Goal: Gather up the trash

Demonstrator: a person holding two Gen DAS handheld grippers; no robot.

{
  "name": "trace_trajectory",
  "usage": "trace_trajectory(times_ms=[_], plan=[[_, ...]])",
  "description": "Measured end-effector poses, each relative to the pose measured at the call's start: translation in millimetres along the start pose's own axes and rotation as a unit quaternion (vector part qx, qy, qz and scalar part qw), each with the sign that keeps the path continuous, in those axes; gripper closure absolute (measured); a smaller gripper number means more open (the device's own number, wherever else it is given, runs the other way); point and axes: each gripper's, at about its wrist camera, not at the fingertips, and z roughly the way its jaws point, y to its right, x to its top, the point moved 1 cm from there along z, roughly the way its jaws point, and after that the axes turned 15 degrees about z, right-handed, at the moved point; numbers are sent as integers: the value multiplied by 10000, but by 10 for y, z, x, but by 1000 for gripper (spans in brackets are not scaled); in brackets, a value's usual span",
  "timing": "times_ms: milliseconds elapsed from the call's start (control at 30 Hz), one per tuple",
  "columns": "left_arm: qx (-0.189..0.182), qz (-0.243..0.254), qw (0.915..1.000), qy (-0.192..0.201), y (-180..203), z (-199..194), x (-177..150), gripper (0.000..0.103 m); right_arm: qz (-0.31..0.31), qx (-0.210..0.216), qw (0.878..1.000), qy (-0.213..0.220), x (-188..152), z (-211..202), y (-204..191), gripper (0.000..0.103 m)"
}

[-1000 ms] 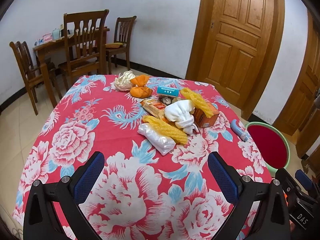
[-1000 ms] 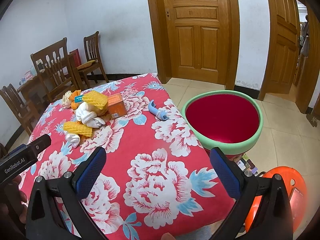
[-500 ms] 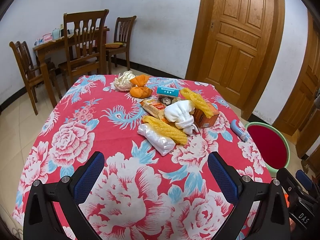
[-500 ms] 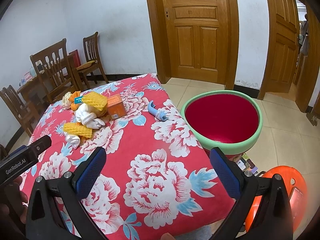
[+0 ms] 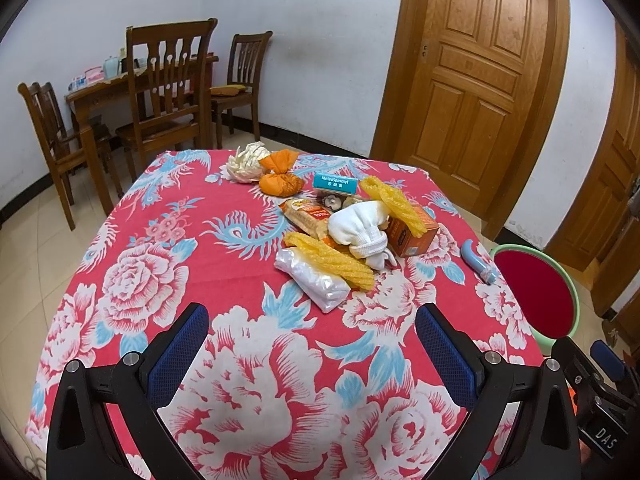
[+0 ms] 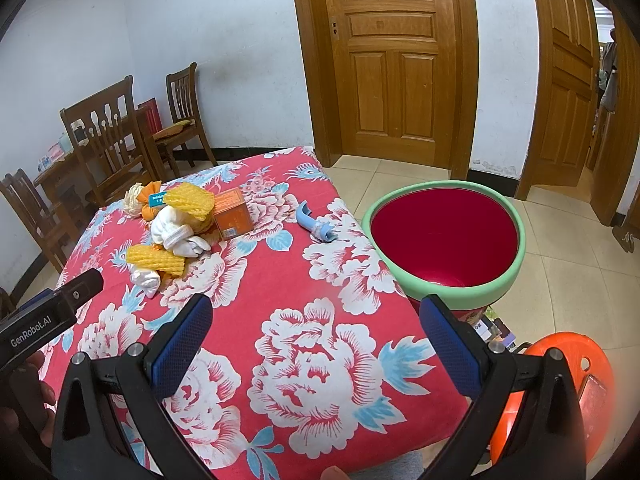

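Hovering over the near edge of the table (image 5: 152, 248), both claws gape wide and empty: left gripper (image 5: 312, 344), right gripper (image 6: 316, 332); ahead of the left one, toward the far edge, lies the trash pile (image 5: 344, 232), its nearest piece, a white plastic packet (image 5: 312, 280), angled long-axis near-right to far-left; the left is nearer; the red bin (image 6: 444, 236) stands off the right edge; nothing has shifted since a second ago.

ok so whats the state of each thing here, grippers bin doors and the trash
left gripper: open, empty
right gripper: open, empty
red bin: open-topped, looks empty
near door: shut
far door: ajar
orange box: lying on the table, closed
white bag: lying flat
blue tube: lying apart from the pile
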Motion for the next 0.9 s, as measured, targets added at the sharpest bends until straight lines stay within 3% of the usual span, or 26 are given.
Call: trace_trajectory(times_ms=[900], plan=[[-19, 12, 9997, -239, -4, 224, 3, 0, -5, 31, 9998, -176, 38, 139, -1, 1]])
